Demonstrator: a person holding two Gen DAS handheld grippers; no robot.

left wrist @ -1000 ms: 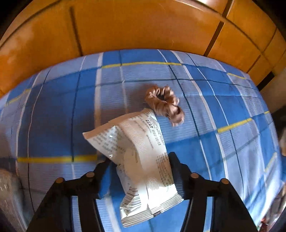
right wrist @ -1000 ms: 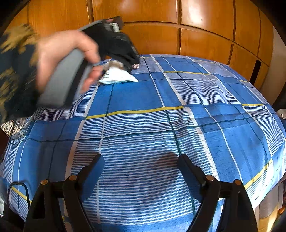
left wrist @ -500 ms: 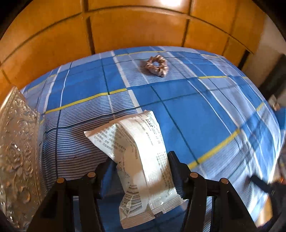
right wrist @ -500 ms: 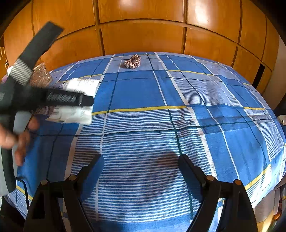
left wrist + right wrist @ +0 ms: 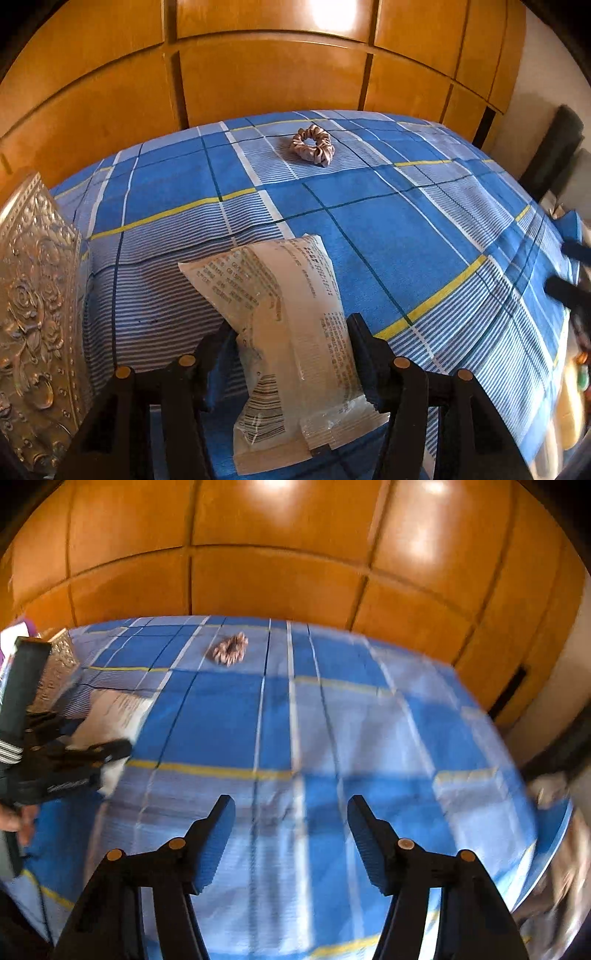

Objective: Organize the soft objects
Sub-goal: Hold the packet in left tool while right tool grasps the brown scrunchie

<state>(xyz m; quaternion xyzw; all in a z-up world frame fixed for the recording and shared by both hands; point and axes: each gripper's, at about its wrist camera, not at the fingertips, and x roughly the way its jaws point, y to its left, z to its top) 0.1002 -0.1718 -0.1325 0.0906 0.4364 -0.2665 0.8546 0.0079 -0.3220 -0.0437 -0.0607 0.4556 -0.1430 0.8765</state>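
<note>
My left gripper is shut on a white printed plastic packet and holds it above the blue plaid bed cover, near the bed's left side. A brown fabric scrunchie lies far ahead on the bed near the wooden wall. My right gripper is open and empty above the middle of the bed; its view is blurred. That view shows the scrunchie far ahead and the left gripper with the packet at the left.
An embossed silver metal box stands at the left, close beside my left gripper; it also shows in the right wrist view. Orange wooden panels back the bed. The bed edge drops off at the right, with dark objects beyond.
My left gripper has carried the packet back from beside the scrunchie toward the silver box at the left. My right gripper has started moving forward and its view has blurred.
</note>
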